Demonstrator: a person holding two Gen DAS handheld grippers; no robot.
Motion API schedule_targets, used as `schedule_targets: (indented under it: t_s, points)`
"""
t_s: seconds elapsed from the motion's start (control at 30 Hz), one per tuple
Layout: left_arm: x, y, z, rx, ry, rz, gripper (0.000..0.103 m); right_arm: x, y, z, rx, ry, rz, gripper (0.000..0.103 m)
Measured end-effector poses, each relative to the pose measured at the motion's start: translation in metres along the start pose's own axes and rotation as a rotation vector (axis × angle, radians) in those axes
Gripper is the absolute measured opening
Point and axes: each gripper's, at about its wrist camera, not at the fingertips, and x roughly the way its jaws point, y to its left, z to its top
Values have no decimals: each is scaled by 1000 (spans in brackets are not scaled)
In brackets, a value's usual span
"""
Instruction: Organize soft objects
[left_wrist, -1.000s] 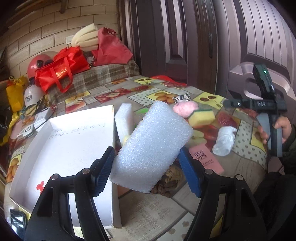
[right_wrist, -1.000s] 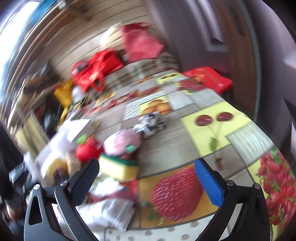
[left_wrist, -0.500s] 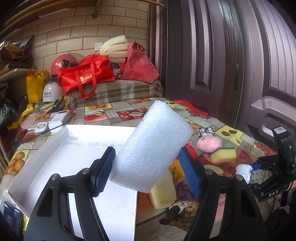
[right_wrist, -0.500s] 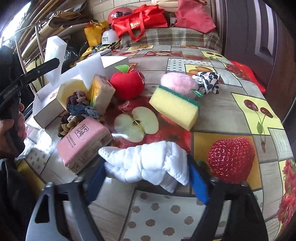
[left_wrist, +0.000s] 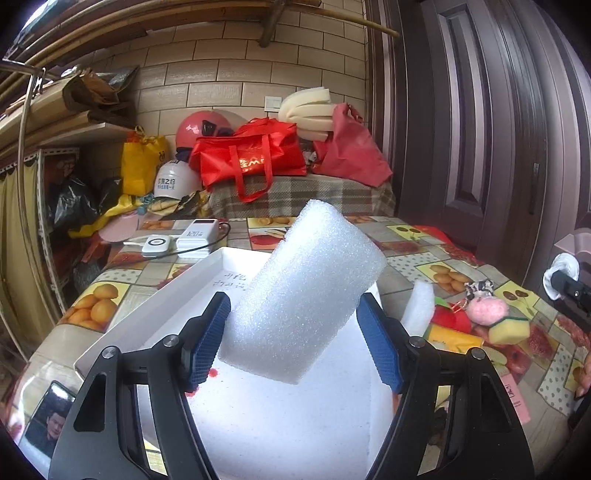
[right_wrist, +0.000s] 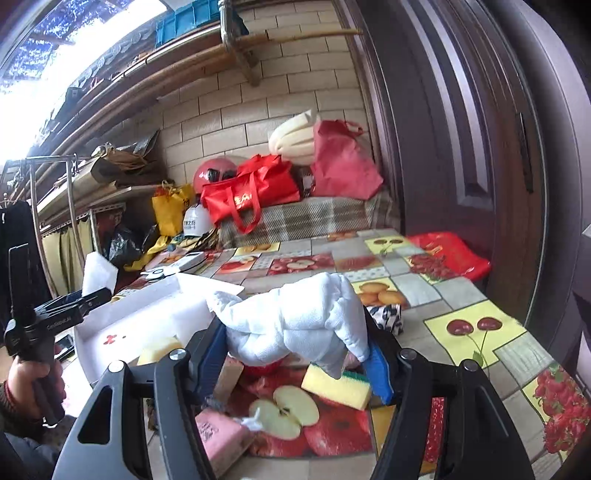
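White foam (left_wrist: 303, 291) clenched aslant in left gripper (left_wrist: 295, 339), over box (left_wrist: 155, 295). Right gripper (right_wrist: 295, 354) closing on cloth (right_wrist: 295, 321), above table (right_wrist: 476, 332). Grip on foam perhaps only by corners: could pivot, drop outside. Loose cloth tail might snag sponge (right_wrist: 338, 386).

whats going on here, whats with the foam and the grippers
A person is sorting soft things on a fruit-patterned table with a handheld gripper in each hand. The left gripper holds a white foam block, tilted, over a white box. The right gripper has its jaws closing on a white cloth, lifted off the table. A yellow sponge, a pink plush and a pink packet are not yet boxed.
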Motion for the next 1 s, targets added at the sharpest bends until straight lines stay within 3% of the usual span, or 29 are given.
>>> schedule_targets:
  t_s: [0.2,0.57,1.0]
  points:
    - [9,0,-7,15,38,15,71,17,24,0,-13,0,8,65]
    - [18,6,-11,25,61,43,71,24,77,-6,-84,8,111,65]
    - [28,41,-9,-64,92,60,72,37,120,-12,-159,32,172,66]
